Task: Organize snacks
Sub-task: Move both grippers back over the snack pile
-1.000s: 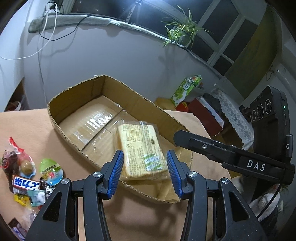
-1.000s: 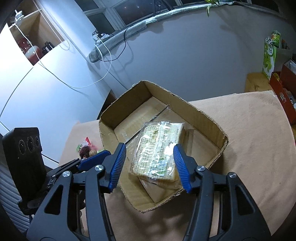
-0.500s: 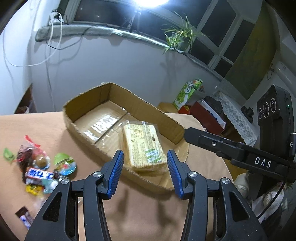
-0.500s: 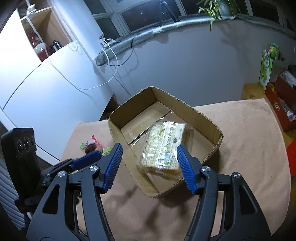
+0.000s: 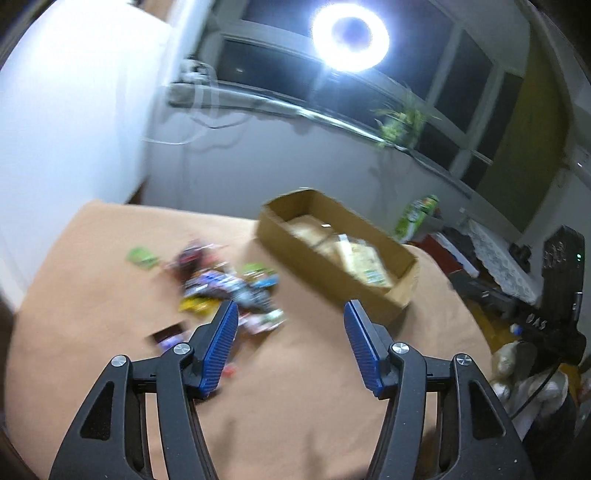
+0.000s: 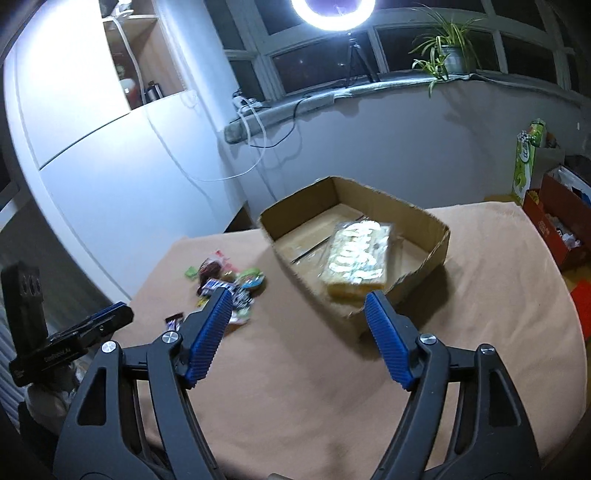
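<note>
A cardboard box [image 6: 424, 266] stands open on the tan tablecloth; it also shows in the left wrist view [image 5: 325, 273]. A clear-wrapped pack of biscuits [image 6: 356, 258] lies inside it, also seen in the left wrist view [image 5: 364, 264]. A heap of small snack packets [image 6: 229, 288] lies left of the box, blurred in the left wrist view [image 5: 229, 291]. My left gripper [image 5: 290, 343] is open and empty above the cloth, near the heap. My right gripper [image 6: 297, 332] is open and empty in front of the box. The left gripper also shows at the left edge of the right wrist view [image 6: 107, 317].
A red box [image 6: 561, 229] and a green carton [image 6: 526, 162] stand off the table's right side. A white cabinet [image 6: 92, 166] is at the left. The wall, window sill, plant [image 6: 443, 48] and ring light [image 6: 334, 11] are behind the table.
Both grippers have pulled back and up from the box, leaving the biscuit pack inside. The left view has swung left toward the snack heap and is blurred by motion.
</note>
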Demonstrator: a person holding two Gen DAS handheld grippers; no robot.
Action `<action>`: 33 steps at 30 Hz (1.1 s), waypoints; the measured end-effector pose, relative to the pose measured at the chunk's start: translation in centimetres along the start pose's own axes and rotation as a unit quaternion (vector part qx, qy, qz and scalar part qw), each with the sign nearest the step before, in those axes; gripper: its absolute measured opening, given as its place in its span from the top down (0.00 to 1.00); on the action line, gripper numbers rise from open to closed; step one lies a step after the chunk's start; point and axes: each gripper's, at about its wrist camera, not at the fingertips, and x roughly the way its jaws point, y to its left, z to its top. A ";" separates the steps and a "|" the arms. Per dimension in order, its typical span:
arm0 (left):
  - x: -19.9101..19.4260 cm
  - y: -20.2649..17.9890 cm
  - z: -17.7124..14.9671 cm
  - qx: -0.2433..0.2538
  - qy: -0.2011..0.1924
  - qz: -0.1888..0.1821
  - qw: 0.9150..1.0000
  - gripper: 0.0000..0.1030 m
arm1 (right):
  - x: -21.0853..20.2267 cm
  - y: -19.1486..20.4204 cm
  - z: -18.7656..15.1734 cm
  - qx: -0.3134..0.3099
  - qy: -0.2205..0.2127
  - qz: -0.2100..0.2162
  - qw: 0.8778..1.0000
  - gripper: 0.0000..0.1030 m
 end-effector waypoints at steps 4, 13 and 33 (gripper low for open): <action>-2.5 3.1 -2.0 -0.025 -0.007 0.033 0.999 0.42 | -0.5 1.7 -1.2 -0.032 0.012 -0.009 0.999 0.22; -4.8 6.5 -4.7 -0.071 -0.011 0.063 0.995 0.42 | 0.1 4.2 -3.0 -0.072 0.045 0.013 0.996 0.21; 2.8 7.3 -6.1 -0.077 0.065 0.030 0.994 0.42 | 15.8 10.2 -4.6 -0.026 0.210 0.099 0.972 0.39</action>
